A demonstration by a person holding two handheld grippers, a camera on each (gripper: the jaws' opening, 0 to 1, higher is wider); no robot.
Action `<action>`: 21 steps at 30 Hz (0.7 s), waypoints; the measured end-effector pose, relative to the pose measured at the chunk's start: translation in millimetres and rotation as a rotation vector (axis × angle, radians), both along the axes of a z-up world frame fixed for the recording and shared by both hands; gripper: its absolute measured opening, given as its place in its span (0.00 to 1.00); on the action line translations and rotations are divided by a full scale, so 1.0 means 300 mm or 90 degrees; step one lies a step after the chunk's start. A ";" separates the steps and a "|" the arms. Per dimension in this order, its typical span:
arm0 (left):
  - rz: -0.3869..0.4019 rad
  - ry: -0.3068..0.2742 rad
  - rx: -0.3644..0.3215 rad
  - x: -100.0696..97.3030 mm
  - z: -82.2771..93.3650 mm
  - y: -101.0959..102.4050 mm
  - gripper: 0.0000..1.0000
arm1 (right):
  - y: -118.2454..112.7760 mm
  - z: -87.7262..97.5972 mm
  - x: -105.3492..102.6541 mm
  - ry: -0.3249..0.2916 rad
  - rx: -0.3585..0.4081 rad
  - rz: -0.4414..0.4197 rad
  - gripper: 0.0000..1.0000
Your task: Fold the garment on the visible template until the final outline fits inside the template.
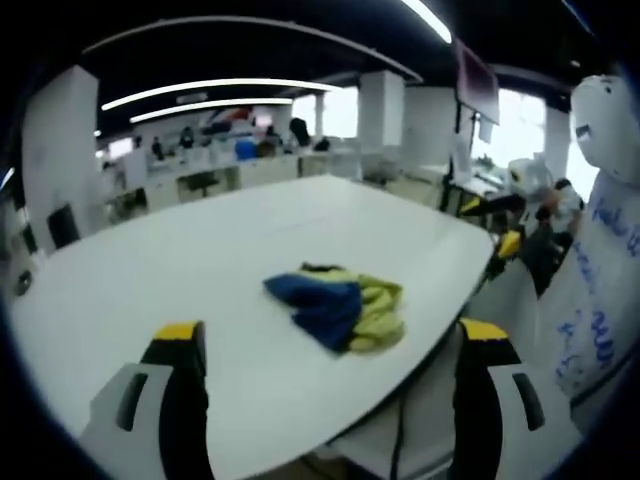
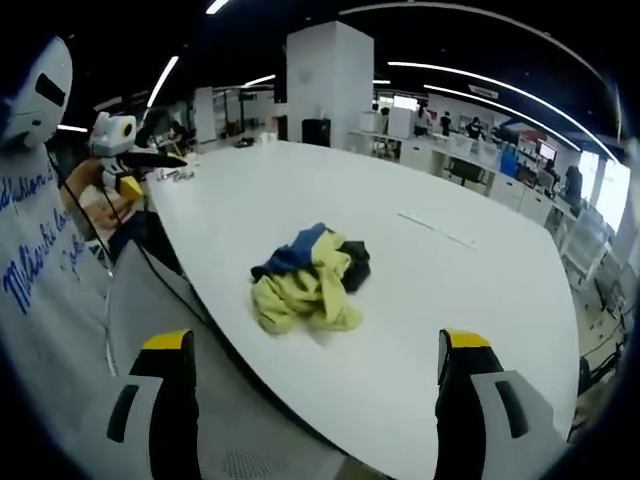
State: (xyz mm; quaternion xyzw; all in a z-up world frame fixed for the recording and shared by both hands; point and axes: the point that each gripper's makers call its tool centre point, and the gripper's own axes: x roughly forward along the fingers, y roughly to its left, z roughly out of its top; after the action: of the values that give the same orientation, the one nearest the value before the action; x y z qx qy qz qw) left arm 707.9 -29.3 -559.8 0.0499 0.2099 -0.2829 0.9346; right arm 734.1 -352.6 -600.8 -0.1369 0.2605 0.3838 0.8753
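A crumpled blue, yellow and black garment (image 1: pixel 340 306) lies bunched on the white table (image 1: pixel 200 250), near its curved edge. In the right gripper view the same garment (image 2: pixel 310 280) sits in a heap close to the near rim of the table (image 2: pixel 450 300). My left gripper (image 1: pixel 330 350) hangs open short of the garment, its yellow-tipped jaws spread wide with nothing between them. My right gripper (image 2: pixel 315 360) is also open, jaws apart, in front of the heap and off the table's edge. No template outline is visible on the table.
A white board with blue handwriting (image 1: pixel 600 290) stands off the table's edge, also at the left in the right gripper view (image 2: pixel 40 250). Desks, chairs and people (image 1: pixel 230 150) fill the office behind. A white pillar (image 2: pixel 335 80) rises beyond the table.
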 end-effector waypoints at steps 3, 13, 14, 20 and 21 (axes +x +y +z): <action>0.001 0.000 0.002 0.002 0.001 0.003 0.99 | 0.003 -0.001 0.004 0.000 0.001 0.000 1.00; 0.000 -0.001 -0.006 0.001 -0.011 0.000 0.99 | 0.077 0.026 0.044 -0.017 0.007 0.027 1.00; 0.003 -0.004 -0.005 0.000 -0.008 0.006 0.99 | 0.092 0.033 0.053 -0.020 0.009 0.038 1.00; 0.001 -0.003 -0.012 -0.015 -0.018 0.003 0.99 | 0.165 0.065 0.124 -0.023 0.015 0.060 0.92; 0.000 0.000 -0.012 -0.018 -0.026 0.001 0.99 | 0.184 0.068 0.143 -0.026 0.016 0.065 0.93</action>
State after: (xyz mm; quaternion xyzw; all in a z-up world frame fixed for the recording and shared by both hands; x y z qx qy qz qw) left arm 702.5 -28.8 -567.5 0.0414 0.2074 -0.2850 0.9349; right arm 776.9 -297.5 -580.4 -0.1469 0.2306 0.4280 0.8614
